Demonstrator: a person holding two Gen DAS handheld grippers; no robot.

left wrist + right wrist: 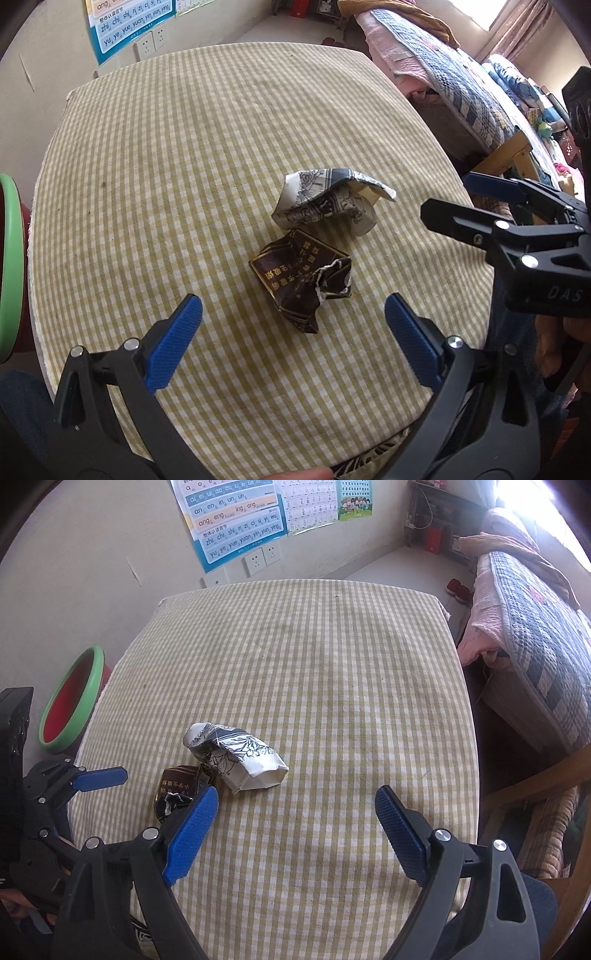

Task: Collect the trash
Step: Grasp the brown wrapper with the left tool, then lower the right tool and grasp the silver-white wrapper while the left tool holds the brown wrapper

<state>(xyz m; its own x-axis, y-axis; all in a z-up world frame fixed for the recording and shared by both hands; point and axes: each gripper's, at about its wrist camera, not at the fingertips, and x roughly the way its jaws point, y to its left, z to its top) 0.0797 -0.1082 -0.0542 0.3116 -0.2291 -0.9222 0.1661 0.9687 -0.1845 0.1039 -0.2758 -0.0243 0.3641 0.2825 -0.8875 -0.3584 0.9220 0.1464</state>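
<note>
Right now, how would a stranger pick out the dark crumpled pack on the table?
Start at the checked tablecloth; two crushed packs lie together near its middle. The dark pack is the brown one with gold lettering, nearer the left gripper; its neighbour, the white pack, has black line drawings.

In the right wrist view, the right gripper's left finger (pixel 192 830) covers part of the crumpled brown wrapper (pixel 173 786). In the left wrist view the green-rimmed basin (pixel 11 258) is cut by the left edge. The counter (pixel 147 184) hides its near edge behind both gripper bodies.
</note>
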